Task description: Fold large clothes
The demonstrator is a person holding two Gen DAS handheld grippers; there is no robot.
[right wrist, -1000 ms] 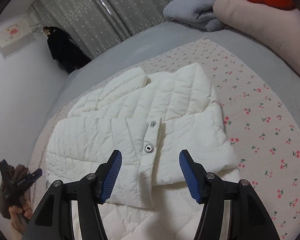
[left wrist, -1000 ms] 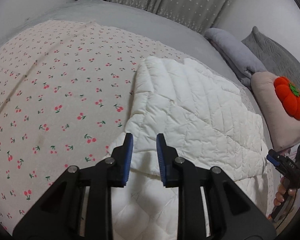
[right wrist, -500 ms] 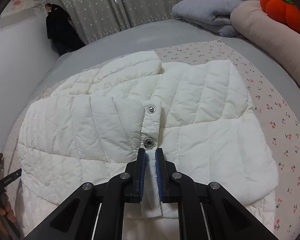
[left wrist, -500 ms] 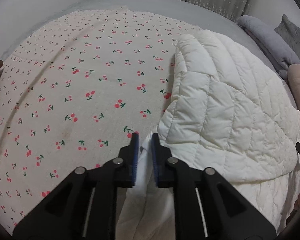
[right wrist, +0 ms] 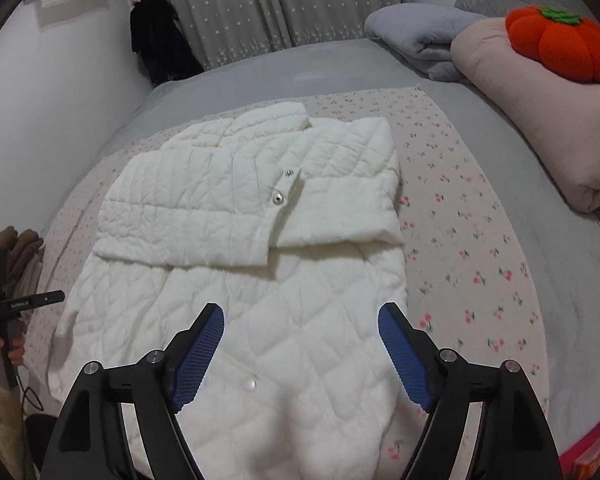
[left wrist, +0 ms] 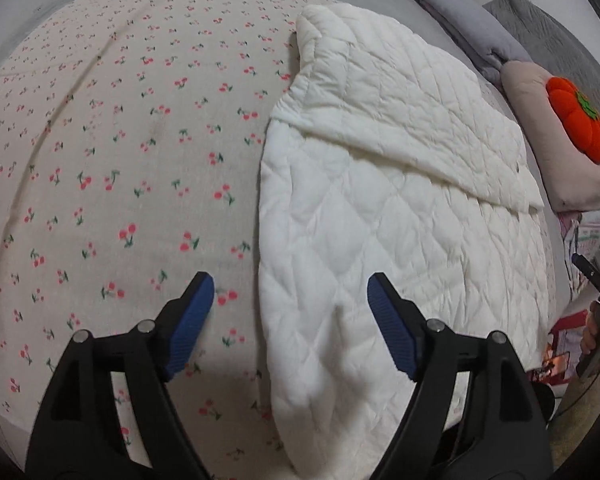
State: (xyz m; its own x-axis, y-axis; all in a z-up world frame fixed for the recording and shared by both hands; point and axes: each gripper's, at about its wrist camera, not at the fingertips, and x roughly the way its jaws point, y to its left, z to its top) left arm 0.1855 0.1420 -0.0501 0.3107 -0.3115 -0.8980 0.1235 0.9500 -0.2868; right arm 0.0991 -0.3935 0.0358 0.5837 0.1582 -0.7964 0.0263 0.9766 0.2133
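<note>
A white quilted jacket (left wrist: 400, 200) lies on the cherry-print sheet (left wrist: 120, 140), its upper part folded across its middle, snap buttons showing in the right wrist view (right wrist: 276, 200). My left gripper (left wrist: 290, 320) is open and empty, hovering above the jacket's near left edge. My right gripper (right wrist: 300, 356) is open and empty above the jacket's near hem. The other gripper shows at the edge of each view: at the right edge of the left wrist view (left wrist: 596, 280) and at the left edge of the right wrist view (right wrist: 16, 304).
A beige pillow (right wrist: 540, 120) with an orange pumpkin plush (right wrist: 560, 46) and a folded grey blanket (right wrist: 412, 40) lie at the bed's right side. Curtains (right wrist: 280, 8) and a dark hanging garment (right wrist: 160, 48) stand beyond the bed. Grey bedding (right wrist: 300, 68) surrounds the sheet.
Both grippers were shut on the jacket half a second ago; now both are open and drawn back. The jacket lies flatter, folded over itself.
</note>
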